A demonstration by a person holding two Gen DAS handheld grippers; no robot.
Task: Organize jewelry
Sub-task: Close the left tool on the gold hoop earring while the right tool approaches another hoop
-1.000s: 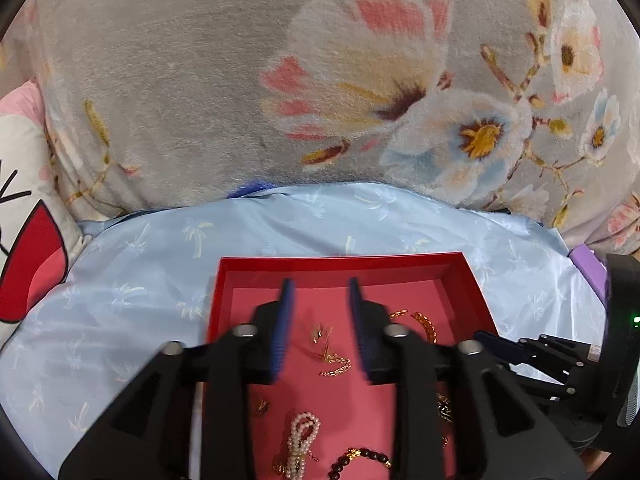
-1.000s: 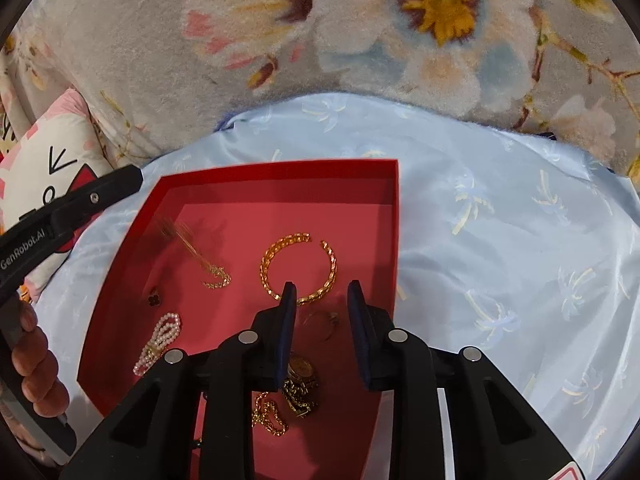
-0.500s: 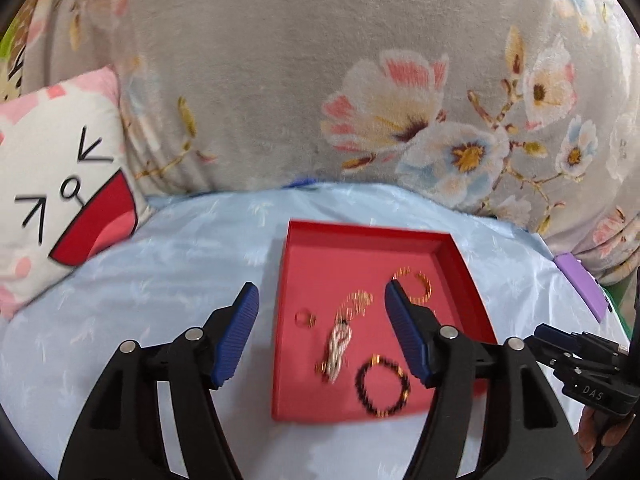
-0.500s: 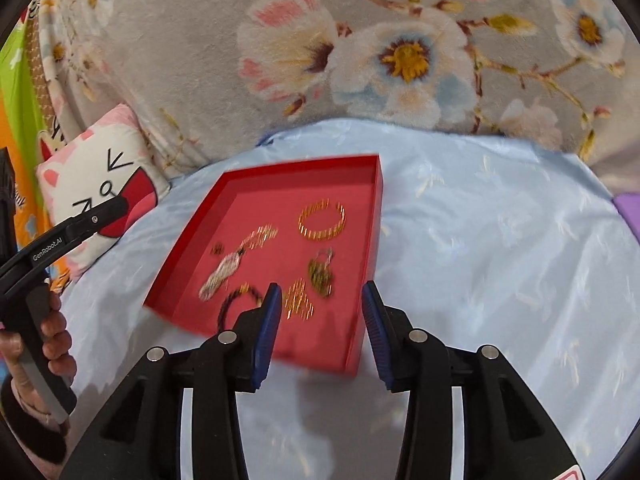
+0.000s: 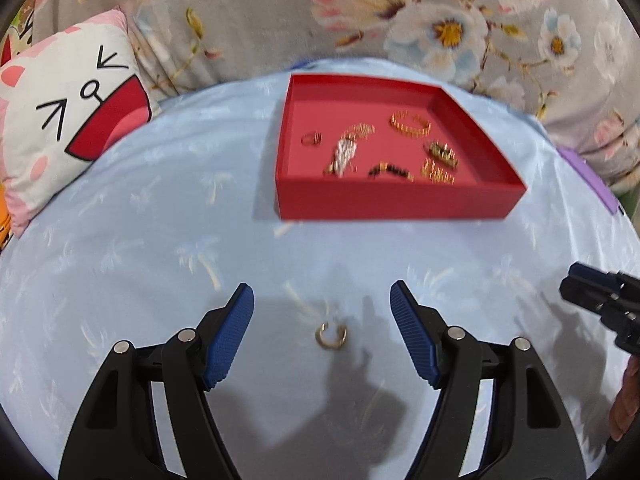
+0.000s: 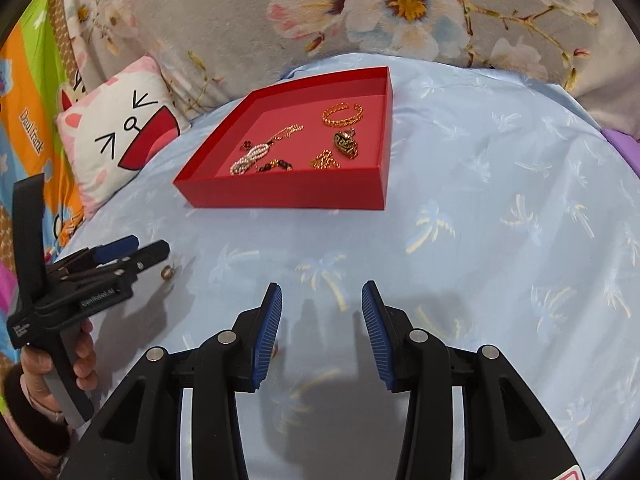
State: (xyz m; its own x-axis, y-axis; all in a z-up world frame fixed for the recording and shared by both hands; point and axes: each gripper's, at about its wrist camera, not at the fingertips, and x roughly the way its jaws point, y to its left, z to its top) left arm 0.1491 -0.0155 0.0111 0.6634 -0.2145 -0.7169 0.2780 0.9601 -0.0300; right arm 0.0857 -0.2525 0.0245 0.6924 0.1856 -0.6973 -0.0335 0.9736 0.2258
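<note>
A red tray (image 5: 396,202) (image 6: 280,196) sits on the light blue cloth and holds several pieces: a gold bracelet (image 5: 410,123) (image 6: 343,114), a pearl piece (image 5: 344,151) (image 6: 250,159), a dark bead bracelet (image 5: 390,171) (image 6: 275,166), gold chains (image 6: 325,160) and a small ring (image 5: 311,138). A small gold ring (image 5: 330,334) (image 6: 167,273) lies on the cloth outside the tray, between my left gripper's (image 5: 322,320) open fingers. My right gripper (image 6: 322,316) is open and empty, well short of the tray. The left gripper (image 6: 132,254) shows in the right wrist view.
A cat-face pillow (image 5: 68,120) (image 6: 120,136) lies left of the tray. A floral grey blanket (image 5: 400,12) rises behind it. A purple object (image 5: 586,176) sits at the right edge. A colourful sheet (image 6: 28,120) is at far left.
Both grippers have pulled back from the tray and opened wide. The tray now lies farther away, and a gold ring on the cloth has come into view between the left fingers.
</note>
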